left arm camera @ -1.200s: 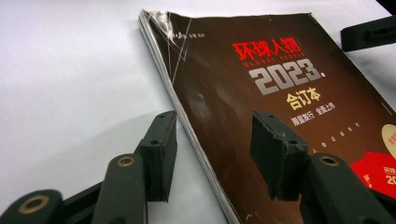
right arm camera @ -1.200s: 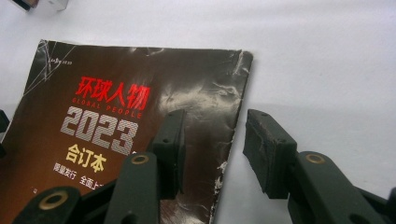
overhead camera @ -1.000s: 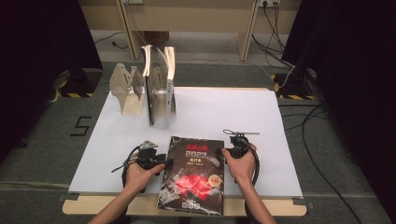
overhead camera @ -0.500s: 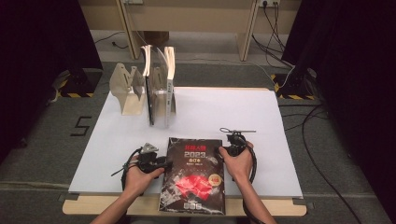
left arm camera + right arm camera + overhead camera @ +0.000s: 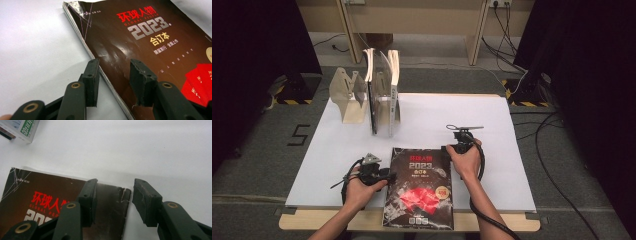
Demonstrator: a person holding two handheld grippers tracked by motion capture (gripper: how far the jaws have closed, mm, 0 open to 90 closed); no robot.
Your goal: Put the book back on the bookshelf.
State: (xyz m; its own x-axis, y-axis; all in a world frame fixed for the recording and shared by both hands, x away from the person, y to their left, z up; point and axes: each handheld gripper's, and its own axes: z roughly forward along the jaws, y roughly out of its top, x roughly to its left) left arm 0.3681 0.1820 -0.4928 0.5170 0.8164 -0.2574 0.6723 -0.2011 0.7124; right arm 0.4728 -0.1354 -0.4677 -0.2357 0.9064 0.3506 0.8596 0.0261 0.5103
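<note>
A: Where is the book?

B: The dark book (image 5: 419, 187) with the red and white title lies flat on the white desk (image 5: 337, 150), near its front edge, between the two hands. Its lower end juts slightly past the white sheet onto the wooden rim.

A: And the left tongs (image 5: 387, 176)?

B: They sit at the book's left edge. In the left gripper view the jaws straddle that edge, one over the white sheet, the other over the cover. They have just been closing, yet a gap stays on both sides; the pads do not press on the book.

A: The right tongs (image 5: 447, 148)?

B: Up at the book's top right corner. In the right gripper view one jaw is over the cover, the other over bare desk beyond the corner. They stand wide and have just been opening; the book is not gripped.

A: Anything else on the desk?

B: A rack (image 5: 347, 97) with upright books (image 5: 382, 95) stands at the far left, well apart from the hands.
</note>
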